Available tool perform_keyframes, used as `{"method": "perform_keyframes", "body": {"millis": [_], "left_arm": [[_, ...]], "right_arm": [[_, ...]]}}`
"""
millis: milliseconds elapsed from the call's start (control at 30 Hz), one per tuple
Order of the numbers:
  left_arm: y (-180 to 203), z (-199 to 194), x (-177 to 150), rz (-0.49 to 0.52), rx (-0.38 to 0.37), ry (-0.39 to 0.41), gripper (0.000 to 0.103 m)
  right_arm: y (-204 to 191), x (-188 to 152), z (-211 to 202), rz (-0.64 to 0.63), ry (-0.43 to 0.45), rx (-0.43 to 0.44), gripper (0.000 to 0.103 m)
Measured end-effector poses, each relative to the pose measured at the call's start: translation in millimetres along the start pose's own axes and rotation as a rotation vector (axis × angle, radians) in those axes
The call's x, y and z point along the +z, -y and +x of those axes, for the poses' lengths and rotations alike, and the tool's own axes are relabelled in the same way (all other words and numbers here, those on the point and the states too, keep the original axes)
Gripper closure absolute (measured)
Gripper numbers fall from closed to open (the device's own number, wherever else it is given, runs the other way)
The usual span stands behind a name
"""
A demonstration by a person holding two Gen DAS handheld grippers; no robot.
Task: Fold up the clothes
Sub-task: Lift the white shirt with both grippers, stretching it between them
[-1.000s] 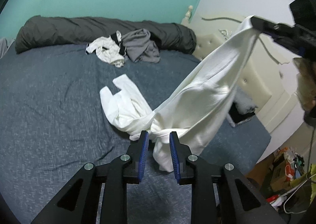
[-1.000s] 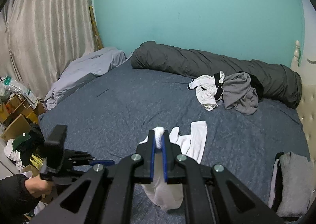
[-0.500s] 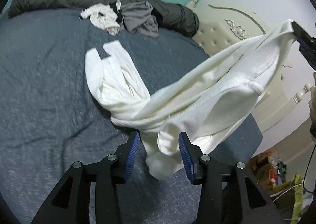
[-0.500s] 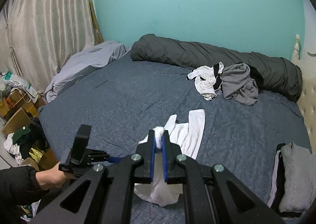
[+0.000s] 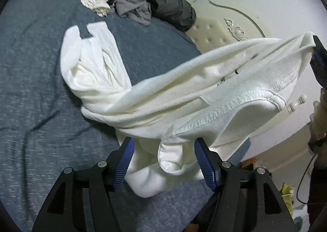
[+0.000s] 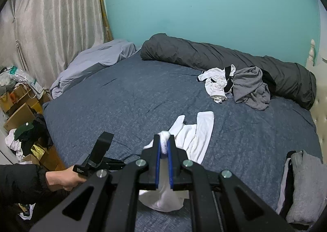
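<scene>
White sweatshirt freed since earlier as left gripper jaws are opening; right gripper pinches it.

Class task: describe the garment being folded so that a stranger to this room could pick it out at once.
Start at the blue bed. Near its front edge lies the white garment, one end lifted. Unlike the crumpled white top by the dark rolled duvet, it is plain white, without black trim.

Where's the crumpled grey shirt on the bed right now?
In the right wrist view the grey shirt lies far right on the blue bed, against the dark rolled duvet, touching a crumpled white garment on its left.
</scene>
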State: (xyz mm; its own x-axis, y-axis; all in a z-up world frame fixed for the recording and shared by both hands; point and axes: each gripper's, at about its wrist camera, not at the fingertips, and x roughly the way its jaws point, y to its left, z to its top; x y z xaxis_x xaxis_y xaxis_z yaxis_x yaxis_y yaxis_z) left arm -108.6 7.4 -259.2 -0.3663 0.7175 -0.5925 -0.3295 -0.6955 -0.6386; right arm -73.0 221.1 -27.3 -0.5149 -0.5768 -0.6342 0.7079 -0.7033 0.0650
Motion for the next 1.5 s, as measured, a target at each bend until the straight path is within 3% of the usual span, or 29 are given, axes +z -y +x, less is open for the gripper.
{"method": "perform_keyframes", "body": {"millis": [233, 600, 667, 733, 800, 1000, 1167, 1500], "left_arm": [[5, 16, -8, 0.005, -0.033, -0.032, 0.037], [11, 22, -16, -0.001, -0.013, -0.031, 0.038], [16, 26, -17, 0.011, -0.013, -0.045, 0.048], [23, 28, -18, 0.036, 0.004, -0.051, 0.087], [28, 22, -17, 0.055, 0.034, -0.030, 0.093], [42, -45, 5, 0.096, 0.142, 0.127, 0.098], [66, -121, 50, 0.168, 0.229, 0.279, 0.099], [142, -246, 144, 0.302, 0.354, 0.469, 0.099]], "right_arm": [[5, -5, 4, 0.014, -0.005, 0.003, 0.097], [20, -10, 5, 0.051, 0.000, -0.002, 0.097], [19, -10, 6, 0.046, -0.001, -0.003, 0.097], [19, -10, 6, 0.042, -0.002, -0.008, 0.097], [20, -10, 4, 0.044, 0.001, -0.014, 0.097], [31, -14, -7, 0.085, 0.032, -0.057, 0.097], [36, -5, -24, 0.116, 0.090, -0.082, 0.097], [22, 68, -89, 0.123, 0.265, -0.107, 0.097]]}}
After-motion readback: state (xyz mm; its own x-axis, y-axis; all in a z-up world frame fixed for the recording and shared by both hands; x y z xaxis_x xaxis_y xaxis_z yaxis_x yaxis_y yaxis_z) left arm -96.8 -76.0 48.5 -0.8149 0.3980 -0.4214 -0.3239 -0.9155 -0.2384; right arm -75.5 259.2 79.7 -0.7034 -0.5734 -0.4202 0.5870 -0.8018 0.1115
